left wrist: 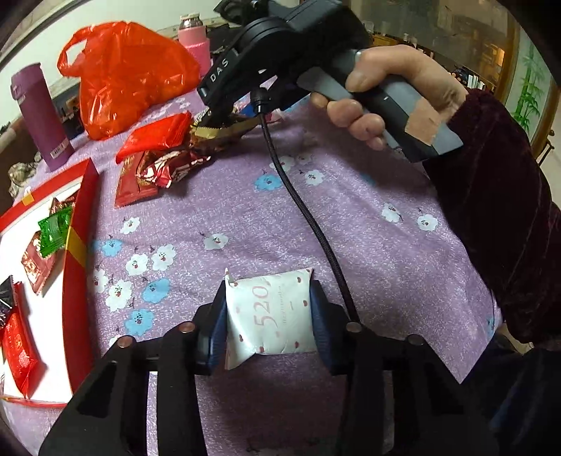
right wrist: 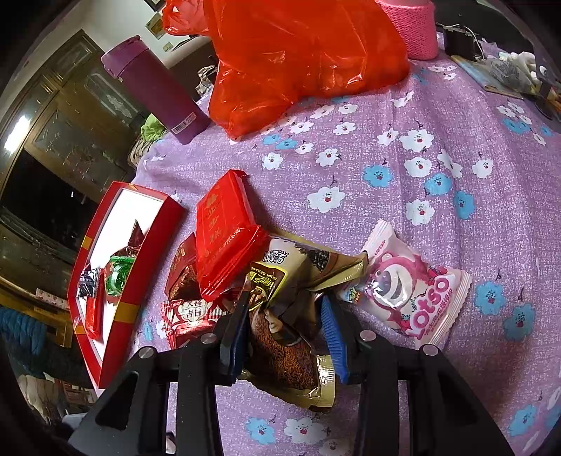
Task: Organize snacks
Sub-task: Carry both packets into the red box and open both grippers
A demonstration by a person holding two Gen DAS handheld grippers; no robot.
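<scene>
Floral tablecloth (right wrist: 368, 168) — "Lotso" packet (right wrist: 410, 284); left hand-held gripper (left wrist: 268, 312) clamps "520" sachet (left wrist: 270, 312).

A purple flowered tablecloth (right wrist: 403, 182) is being spread under everything. A purple flask (right wrist: 154, 89) is being seen at ten o'clock, a pink-sleeved bottle (right wrist: 412, 28) at one o'clock.

One red tray (right wrist: 140, 280), one red plastic bag (right wrist: 301, 56), two bottles: purple (right wrist: 157, 91) and pink (right wrist: 413, 28). One Lotso packet (right wrist: 410, 284), one white "520" packet (left wrist: 270, 315).
</scene>
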